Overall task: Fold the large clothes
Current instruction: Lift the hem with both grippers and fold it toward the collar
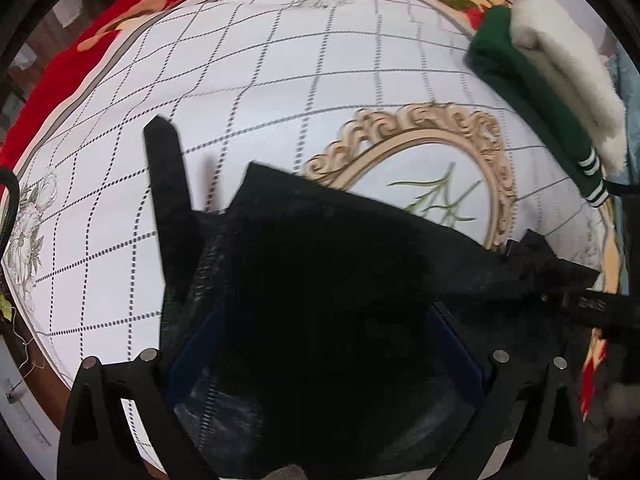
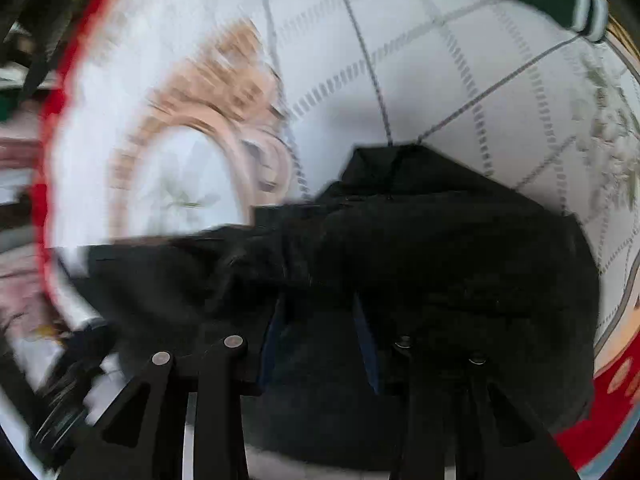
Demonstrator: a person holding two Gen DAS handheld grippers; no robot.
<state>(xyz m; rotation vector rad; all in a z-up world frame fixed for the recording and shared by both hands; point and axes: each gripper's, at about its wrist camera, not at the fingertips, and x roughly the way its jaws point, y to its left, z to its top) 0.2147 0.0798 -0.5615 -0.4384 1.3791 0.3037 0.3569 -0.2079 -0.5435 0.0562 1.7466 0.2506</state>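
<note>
Your left gripper (image 1: 320,344) points down over the bedspread (image 1: 248,80), its blue pads (image 1: 460,344) standing wide with the black garment (image 1: 340,264) bunched between and over them; I cannot tell whether they pinch it. Your right gripper (image 2: 320,336) has its pads (image 2: 366,344) narrowly set on a fold of the same black garment (image 2: 440,248), gripping it. The garment lies at centre of the bedspread. A folded green-and-white garment (image 1: 540,80) sits at two o'clock, well apart.
</note>
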